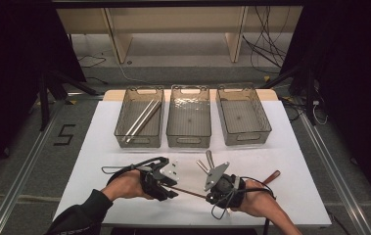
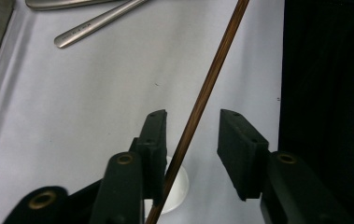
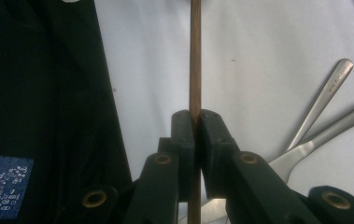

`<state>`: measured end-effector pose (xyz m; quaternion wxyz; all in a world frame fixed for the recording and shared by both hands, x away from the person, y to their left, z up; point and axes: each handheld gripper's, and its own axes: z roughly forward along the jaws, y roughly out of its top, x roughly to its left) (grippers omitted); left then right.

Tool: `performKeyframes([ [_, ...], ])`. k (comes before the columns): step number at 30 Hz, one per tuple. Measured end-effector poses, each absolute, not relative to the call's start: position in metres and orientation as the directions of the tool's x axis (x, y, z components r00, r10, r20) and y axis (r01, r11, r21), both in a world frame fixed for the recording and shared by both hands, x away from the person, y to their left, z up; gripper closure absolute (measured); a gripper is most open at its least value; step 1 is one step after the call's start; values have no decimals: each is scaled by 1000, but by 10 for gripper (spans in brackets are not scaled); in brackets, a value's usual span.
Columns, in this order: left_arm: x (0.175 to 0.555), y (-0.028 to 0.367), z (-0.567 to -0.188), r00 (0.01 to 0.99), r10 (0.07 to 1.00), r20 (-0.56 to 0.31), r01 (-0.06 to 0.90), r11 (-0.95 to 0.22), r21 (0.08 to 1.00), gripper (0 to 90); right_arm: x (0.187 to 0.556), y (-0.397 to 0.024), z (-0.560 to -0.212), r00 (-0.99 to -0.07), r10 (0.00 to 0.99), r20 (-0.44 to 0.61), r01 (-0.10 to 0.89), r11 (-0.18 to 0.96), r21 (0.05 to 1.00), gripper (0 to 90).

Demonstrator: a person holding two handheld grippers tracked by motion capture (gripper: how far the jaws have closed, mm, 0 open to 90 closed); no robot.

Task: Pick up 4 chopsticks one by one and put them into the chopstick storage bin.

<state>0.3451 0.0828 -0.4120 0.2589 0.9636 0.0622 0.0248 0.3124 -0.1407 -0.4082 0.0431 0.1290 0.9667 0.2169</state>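
Note:
A thin brown chopstick (image 1: 190, 191) hangs just above the white sheet between my two grippers. My right gripper (image 3: 194, 114) is shut on it, with the pads pressed flat on the chopstick (image 3: 195, 56), which runs straight up that view. My left gripper (image 2: 191, 116) stands around the other end. The chopstick (image 2: 212, 74) slants between its jaws close to the left pad, with a clear gap to the right pad. In the high view the left gripper (image 1: 172, 186) faces the right gripper (image 1: 207, 195) near the front edge.
Three clear bins stand in a row at the back: the left bin (image 1: 139, 142) holds metal chopsticks (image 1: 144, 117); the middle bin (image 1: 189, 143) and right bin (image 1: 245, 138) look bare. Metal cutlery handles (image 1: 205, 161) lie by the grippers. A brown stick (image 1: 272, 176) lies at the right.

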Motion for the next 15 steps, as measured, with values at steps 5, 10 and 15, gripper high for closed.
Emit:
performKeyframes([
  [5, 346, 85, -413, 995, 102, 4, 88, -872, 481, 750, 311, -139, -410, -971, 238, -26, 204, 879, 431, 854],
  [10, 345, 86, -415, 998, 56, -17, 57, -879, 474, 795, 309, -139, -409, -973, 227, -37, 189, 880, 436, 846],
  [15, 341, 85, -414, 999, 4, -36, 21, -878, 479, 838, 310, -142, -409, -971, 233, -49, 188, 877, 442, 810],
])
